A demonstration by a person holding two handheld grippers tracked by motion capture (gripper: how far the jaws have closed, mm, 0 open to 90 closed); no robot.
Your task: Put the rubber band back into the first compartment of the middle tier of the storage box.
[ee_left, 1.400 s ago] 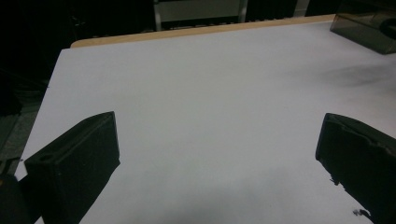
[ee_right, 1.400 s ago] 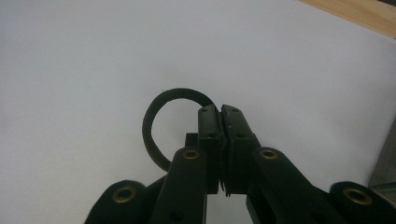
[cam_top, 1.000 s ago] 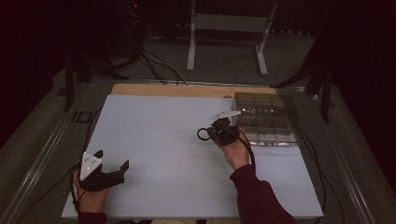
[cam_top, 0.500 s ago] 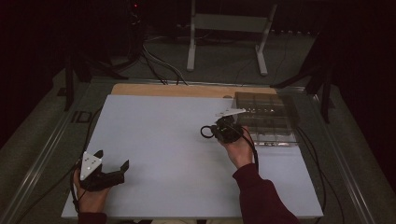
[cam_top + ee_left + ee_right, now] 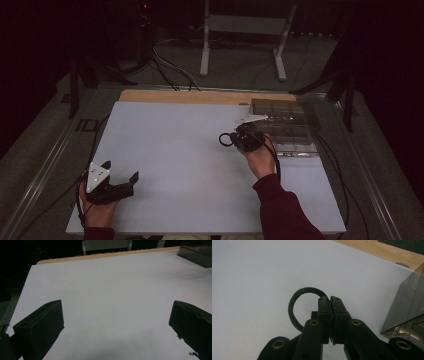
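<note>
I see the white table [image 5: 190,170] with a clear compartment box [image 5: 295,131] at its far right edge. My left gripper [image 5: 120,183] rests near the table's front left corner, jaws wide apart, while my right gripper [image 5: 330,300], just beside the box, is clamped on a black ring [image 5: 294,302].

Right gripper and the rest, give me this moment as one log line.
right gripper: shut on black ring | left gripper: open, idle | clear box: beside right gripper
</note>
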